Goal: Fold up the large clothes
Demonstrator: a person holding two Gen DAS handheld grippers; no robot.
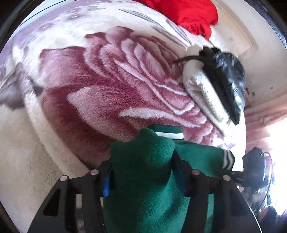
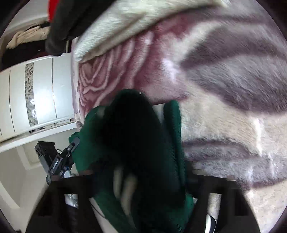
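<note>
We have the green jacket (image 1: 154,161) bunched between the jaws of both grippers, above a rose-patterned blanket (image 1: 100,86) that covers the bed. The left gripper (image 1: 143,172) stands at a middling width with a thick hump of green fleece filling the gap and bulging up over it; its fingers (image 1: 181,172) press into the cloth on either side, so we read it as holding the jacket. From there the garment runs off toward the right edge of the bed, where a striped cuff (image 1: 227,159) shows.

In the right wrist view the right gripper (image 2: 143,182) is blurred and the cloth in front of it is mostly in shadow. Green fabric (image 2: 174,129) fills the space between its fingers, but we cannot tell whether the pads actually pinch it.

Both grippers tilt downward toward the blanket. A folded pile (image 1: 211,93) of white and black clothes lies near the far right edge of the bed, and a red garment (image 1: 193,14) beyond it.

Our judgement: the jacket needs laying out flat on the open blanket ahead.
</note>
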